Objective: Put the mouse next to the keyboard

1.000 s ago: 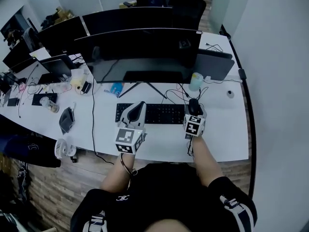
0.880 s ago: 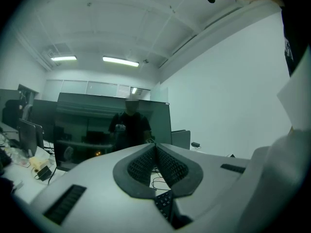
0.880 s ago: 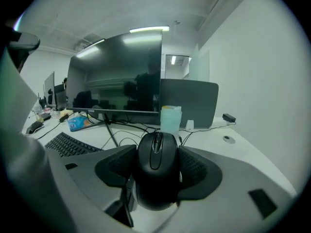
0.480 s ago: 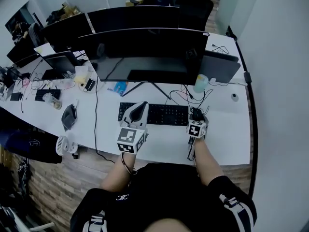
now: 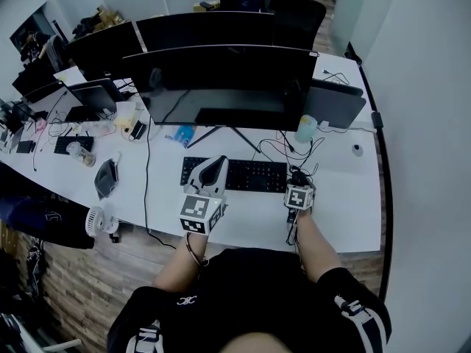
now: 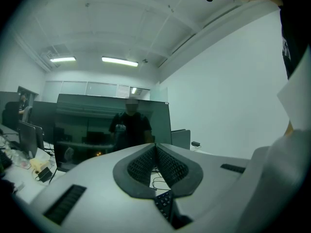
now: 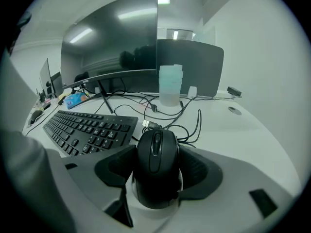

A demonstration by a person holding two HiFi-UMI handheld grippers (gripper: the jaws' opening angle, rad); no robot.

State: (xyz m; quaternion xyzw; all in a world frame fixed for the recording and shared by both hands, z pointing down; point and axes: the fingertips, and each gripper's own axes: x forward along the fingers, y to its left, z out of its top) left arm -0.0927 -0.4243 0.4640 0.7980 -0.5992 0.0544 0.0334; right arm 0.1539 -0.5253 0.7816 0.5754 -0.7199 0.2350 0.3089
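Note:
A black wired mouse (image 7: 155,166) sits between the jaws of my right gripper (image 7: 156,160), whose pads press on both its sides. In the head view this gripper (image 5: 298,179) is just off the right end of the black keyboard (image 5: 243,175), over the white desk (image 5: 338,212). From the right gripper view the keyboard (image 7: 90,130) lies to the left of the mouse, whose cable (image 7: 192,125) loops ahead of it. My left gripper (image 5: 213,169) hovers over the keyboard's left part. Its jaws (image 6: 155,155) are shut, pad against pad, with nothing between them.
A large dark monitor (image 5: 221,87) on a stand is behind the keyboard. A pale translucent cup (image 5: 307,129) and loose cables (image 5: 291,149) lie behind the mouse. A small round disc (image 5: 357,150) sits at the far right. Clutter, a laptop and a fan fill the desk's left.
The right gripper with the mouse has come a little nearer the desk's front edge, beside the keyboard's right end. The left gripper has stayed put.

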